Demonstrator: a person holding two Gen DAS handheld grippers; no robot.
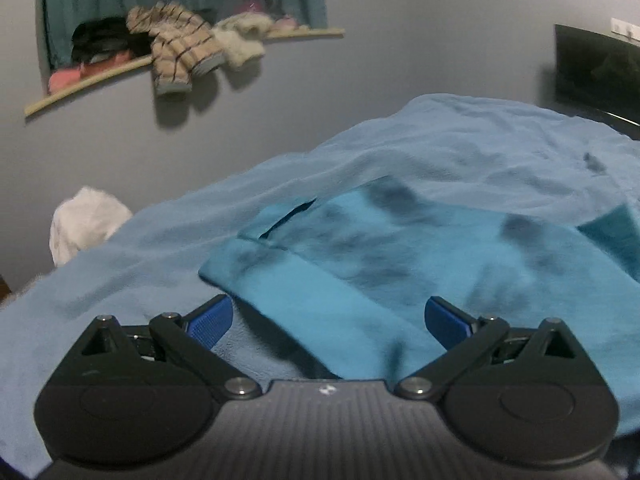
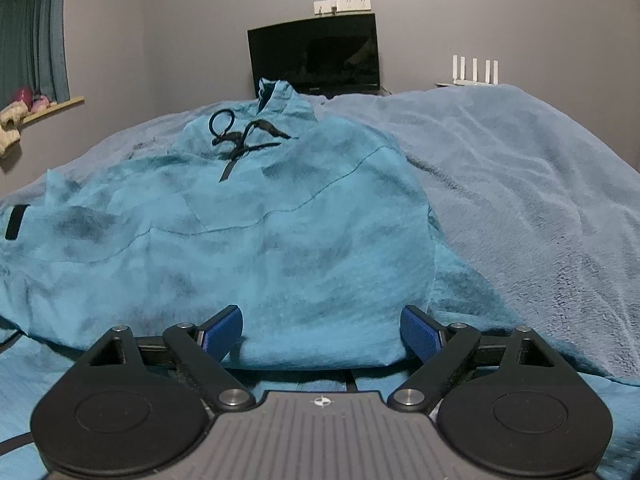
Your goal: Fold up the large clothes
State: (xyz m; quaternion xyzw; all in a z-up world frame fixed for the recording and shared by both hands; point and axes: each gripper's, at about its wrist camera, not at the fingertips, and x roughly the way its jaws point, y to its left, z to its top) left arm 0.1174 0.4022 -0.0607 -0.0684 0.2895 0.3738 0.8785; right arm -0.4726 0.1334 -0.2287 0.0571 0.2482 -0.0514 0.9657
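so far the fold looks only partly made. the teal hoodie (image 2: 248, 232) lies on the pale blue blanket (image 2: 520, 184) that covers the bed, chest side up, its black drawstring (image 2: 240, 136) loose near the collar at the far end. in the right wrist view one sleeve seems already laid across the body, running as a diagonal seam line over the chest, and the near hem hangs just ahead of the right gripper (image 2: 321, 330). that gripper's blue fingers (image 2: 420, 332) stand spread wide with the hem between them, not pressing on it, so nothing is held there.

the left gripper (image 1: 328, 320) is also spread wide and empty; a folded edge of the hoodie (image 1: 360, 264) lies between and just beyond its blue fingers (image 1: 212, 320), with a cuff or pocket opening showing as a dark slit farther up. this view is blurred, so i cannot tell exactly which part of the garment it is.

what is left, by my reading, is at least the fold bringing hem toward collar, and any squaring up.

for room: the blanket lies open to the right of the hoodie, rumpled but free of objects. a dark monitor (image 2: 314, 54) stands past the far edge, a white router (image 2: 474, 70) near it, and a white cloth (image 1: 86, 224) sits off the blanket's left edge.
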